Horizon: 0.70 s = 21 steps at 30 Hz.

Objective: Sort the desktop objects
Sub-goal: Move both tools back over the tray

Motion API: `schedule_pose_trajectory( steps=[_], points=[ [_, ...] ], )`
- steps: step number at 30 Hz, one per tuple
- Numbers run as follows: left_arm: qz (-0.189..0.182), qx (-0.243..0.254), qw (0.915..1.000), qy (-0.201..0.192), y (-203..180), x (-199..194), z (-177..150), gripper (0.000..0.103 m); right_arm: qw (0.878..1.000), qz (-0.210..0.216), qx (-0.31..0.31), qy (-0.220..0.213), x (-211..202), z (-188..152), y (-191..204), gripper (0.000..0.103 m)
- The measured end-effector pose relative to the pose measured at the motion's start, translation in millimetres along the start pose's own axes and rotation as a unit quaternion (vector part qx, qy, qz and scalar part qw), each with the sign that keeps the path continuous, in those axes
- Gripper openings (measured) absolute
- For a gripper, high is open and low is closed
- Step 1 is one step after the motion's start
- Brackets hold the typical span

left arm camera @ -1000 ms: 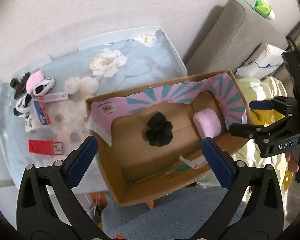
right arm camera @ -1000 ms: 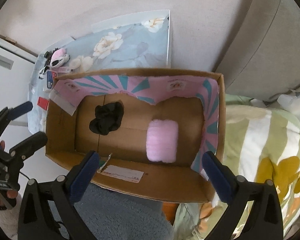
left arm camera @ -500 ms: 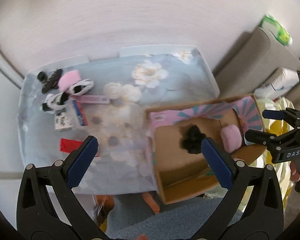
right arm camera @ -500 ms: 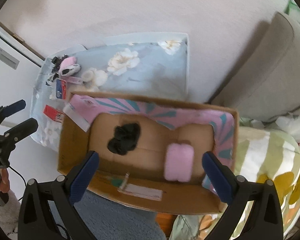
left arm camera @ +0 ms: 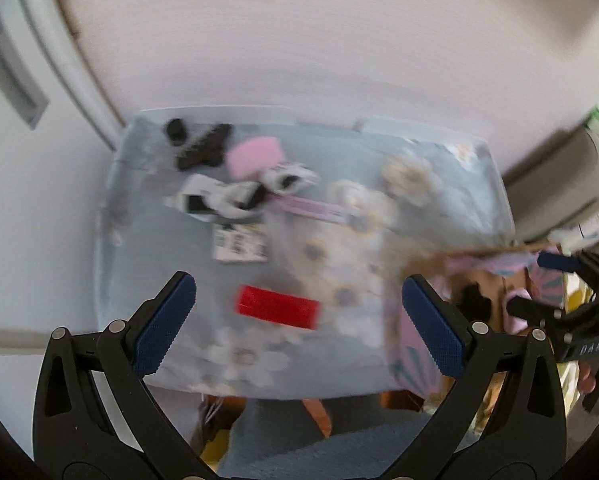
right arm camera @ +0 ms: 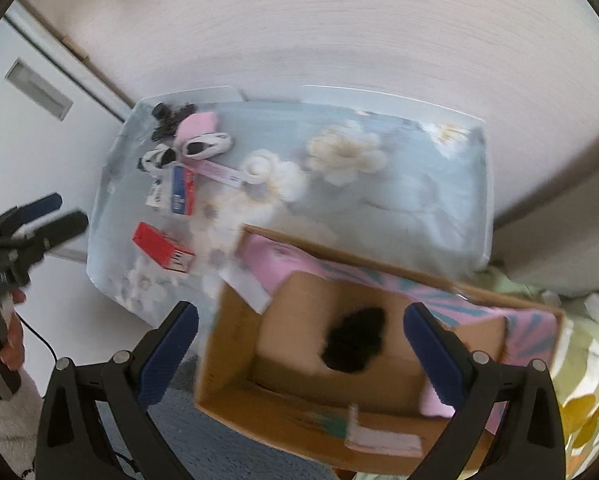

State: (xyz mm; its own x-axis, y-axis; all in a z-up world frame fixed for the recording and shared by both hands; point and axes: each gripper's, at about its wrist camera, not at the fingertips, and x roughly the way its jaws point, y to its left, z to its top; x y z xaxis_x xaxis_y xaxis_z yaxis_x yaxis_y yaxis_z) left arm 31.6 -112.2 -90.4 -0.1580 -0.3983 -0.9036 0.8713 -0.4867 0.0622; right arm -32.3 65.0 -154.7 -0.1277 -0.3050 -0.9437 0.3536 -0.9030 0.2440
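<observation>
My left gripper (left arm camera: 299, 320) is open and empty above a small table with a blue floral cloth (left arm camera: 439, 216). A red box (left arm camera: 277, 311) lies between its fingers' line of sight. Further back lie a pink pad (left arm camera: 253, 158), black-and-white items (left arm camera: 223, 198), a black clip (left arm camera: 203, 148) and a pink strip (left arm camera: 315, 208). My right gripper (right arm camera: 299, 344) is open and empty above a cardboard box (right arm camera: 235, 380) holding a black scrunchie (right arm camera: 353, 344) and a pink item (right arm camera: 433, 404). The red box (right arm camera: 161, 246) shows there too.
The cardboard box (left arm camera: 495, 280) sits at the table's right side. A white door (right arm camera: 31, 92) stands left, a wall behind. A grey sofa (right arm camera: 571, 216) and a yellow patterned blanket (right arm camera: 583, 392) lie right. Blue carpet (right arm camera: 219, 452) is below.
Both grippers swung left, from over the cardboard box toward the table. The left view now centres on the red box and is blurred by motion. Both stay open.
</observation>
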Motion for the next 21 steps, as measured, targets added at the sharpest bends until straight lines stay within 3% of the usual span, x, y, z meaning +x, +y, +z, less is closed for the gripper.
schedule_pose_trajectory(
  steps=[4,11,21],
  points=[
    [0.026,-0.013,0.9996,-0.001,43.4,4.4,19.3,0.103,1.000,-0.004,-0.019,0.008,13.5,18.4,32.7,0.103],
    [0.033,-0.044,0.9984,0.010,112.0,30.0,55.9,0.103,0.999,-0.004,-0.031,0.022,40.1,47.1,84.4,0.103],
    [0.035,-0.036,0.9983,0.029,154.3,101.0,117.1,0.103,0.999,-0.009,-0.011,0.048,93.5,81.3,132.7,0.103]
  ],
)
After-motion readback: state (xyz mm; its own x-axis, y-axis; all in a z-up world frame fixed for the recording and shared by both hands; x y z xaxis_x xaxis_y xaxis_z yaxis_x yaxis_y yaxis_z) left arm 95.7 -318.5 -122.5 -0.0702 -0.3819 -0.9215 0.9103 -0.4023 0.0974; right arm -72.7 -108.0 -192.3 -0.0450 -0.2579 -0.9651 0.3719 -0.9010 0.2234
